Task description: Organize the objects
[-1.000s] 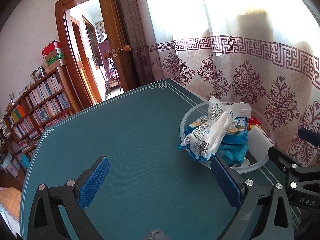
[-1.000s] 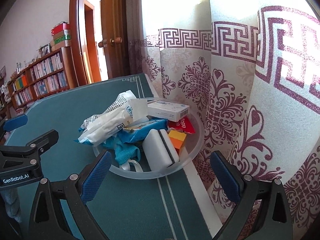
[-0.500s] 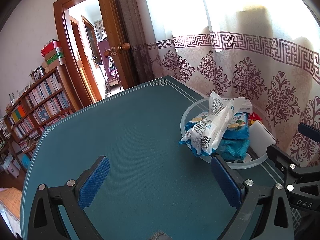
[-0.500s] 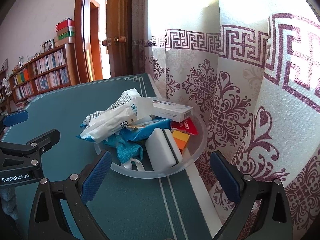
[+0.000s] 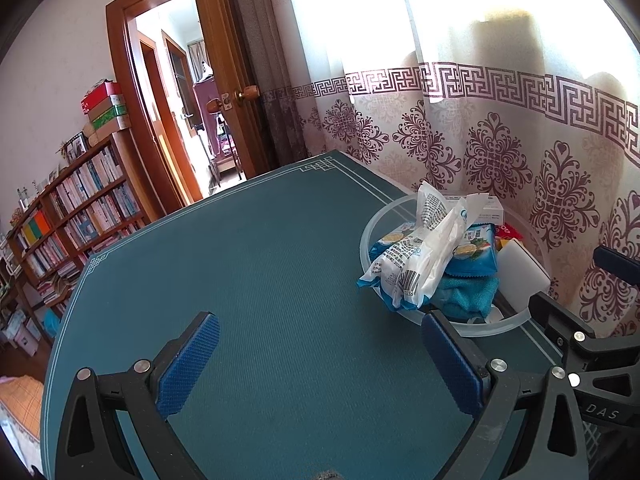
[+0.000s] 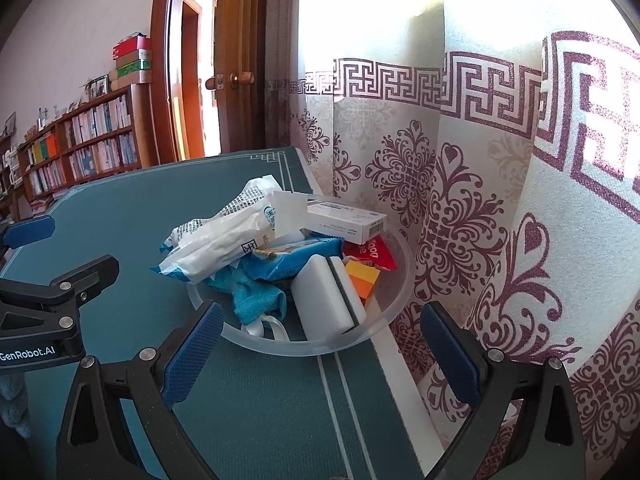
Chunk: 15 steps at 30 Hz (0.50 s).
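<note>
Round translucent plastic bowl (image 6: pixel 394 280), one, at the teal ribbed-mat bench (image 5: pixel 260 280) edge by the curtain: holds one white foam sponge (image 6: pixel 324 292), one teal cloth (image 6: pixel 256 296), one white carton (image 6: pixel 346 220), crinkled wrappers. Left claw (image 5: pixel 320 364) and right claw (image 6: pixel 320 354): spread, empty.

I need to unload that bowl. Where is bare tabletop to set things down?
Free: the teal table from the bowl across to its bookshelf side. Crowded: the bowl itself and the strip between it and the curtain.
</note>
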### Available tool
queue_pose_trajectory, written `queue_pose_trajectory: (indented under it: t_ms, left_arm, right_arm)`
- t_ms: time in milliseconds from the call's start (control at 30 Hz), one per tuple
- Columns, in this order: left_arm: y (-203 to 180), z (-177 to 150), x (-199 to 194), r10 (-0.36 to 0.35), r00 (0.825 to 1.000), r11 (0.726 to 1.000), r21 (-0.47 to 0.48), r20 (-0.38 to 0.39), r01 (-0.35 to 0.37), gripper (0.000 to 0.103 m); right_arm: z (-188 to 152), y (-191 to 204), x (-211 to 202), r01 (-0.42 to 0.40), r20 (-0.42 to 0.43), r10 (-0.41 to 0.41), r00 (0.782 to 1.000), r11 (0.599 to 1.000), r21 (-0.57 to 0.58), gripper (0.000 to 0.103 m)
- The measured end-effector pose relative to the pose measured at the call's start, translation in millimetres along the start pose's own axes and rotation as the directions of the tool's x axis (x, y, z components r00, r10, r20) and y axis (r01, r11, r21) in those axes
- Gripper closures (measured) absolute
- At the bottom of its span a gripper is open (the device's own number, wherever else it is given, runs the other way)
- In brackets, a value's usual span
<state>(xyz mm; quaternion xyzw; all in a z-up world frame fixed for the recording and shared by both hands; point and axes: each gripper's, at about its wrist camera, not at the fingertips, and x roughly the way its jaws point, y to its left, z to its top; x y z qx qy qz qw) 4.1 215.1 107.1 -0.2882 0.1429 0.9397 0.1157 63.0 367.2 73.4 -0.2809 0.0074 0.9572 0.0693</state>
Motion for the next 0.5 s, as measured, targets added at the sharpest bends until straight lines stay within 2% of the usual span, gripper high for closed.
queue_pose_trajectory:
  t_ms: [500]
  left_arm:
    - [-0.7,-3.2,0.4,-0.011,1.0,1.0,0.006,-0.005,0.011,0.0]
  right_arm:
    - [-3.2,4.0,2.2,-0.004,-0.006,0.004,1.0,1.0,-0.005,0.003]
